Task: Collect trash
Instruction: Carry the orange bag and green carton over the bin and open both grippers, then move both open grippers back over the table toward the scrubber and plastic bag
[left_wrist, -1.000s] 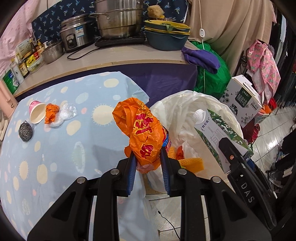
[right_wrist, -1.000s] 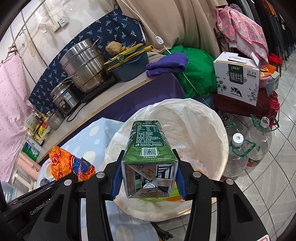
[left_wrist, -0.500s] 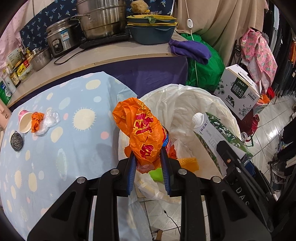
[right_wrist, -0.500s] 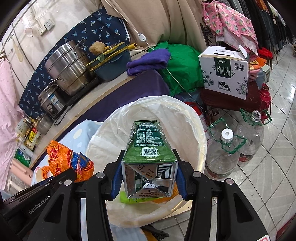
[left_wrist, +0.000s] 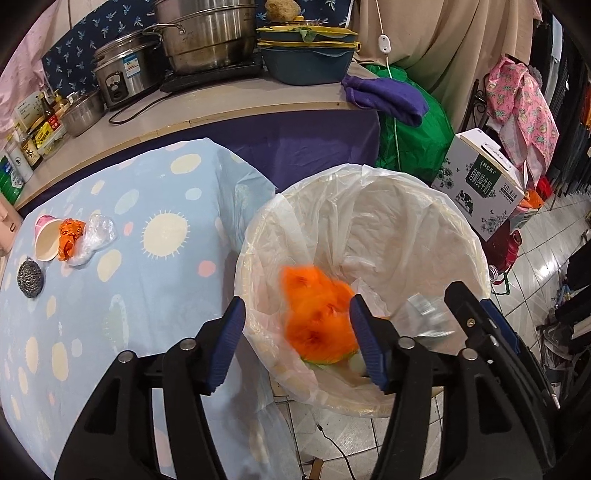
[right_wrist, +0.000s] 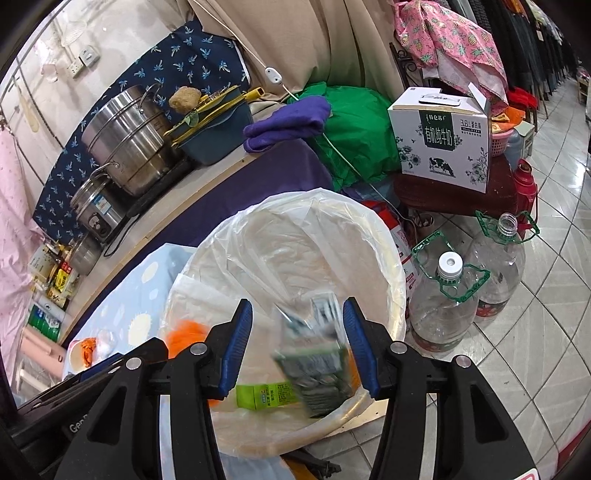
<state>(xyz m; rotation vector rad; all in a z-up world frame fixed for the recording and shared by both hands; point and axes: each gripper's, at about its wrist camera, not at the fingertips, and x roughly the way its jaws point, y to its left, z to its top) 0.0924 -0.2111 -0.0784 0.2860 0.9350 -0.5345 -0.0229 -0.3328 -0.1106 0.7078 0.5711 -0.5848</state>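
Observation:
My left gripper (left_wrist: 297, 341) is open above the white-lined trash bin (left_wrist: 369, 192). The orange plastic bag (left_wrist: 317, 314) is blurred, falling free between the jaws into the bin. My right gripper (right_wrist: 297, 343) is open over the same bin (right_wrist: 295, 206). The green milk carton (right_wrist: 314, 354) is blurred and dropping into it, onto a lime-green wrapper (right_wrist: 264, 395). On the blue spotted tablecloth (left_wrist: 110, 295) lie a pink paper cup (left_wrist: 46, 240), a crumpled orange wrapper (left_wrist: 70, 238), a clear plastic wad (left_wrist: 94, 238) and a steel scourer (left_wrist: 29, 277).
A counter with steel pots (left_wrist: 207, 33) and a rice cooker (left_wrist: 122, 74) runs behind the table. A milk box (right_wrist: 441, 138) and two large plastic bottles (right_wrist: 447, 295) stand on the tiled floor right of the bin. A green bag (left_wrist: 410, 144) leans behind it.
Both grippers have opened. The orange bag left the left gripper and the carton left the right one; both are falling into the bin.

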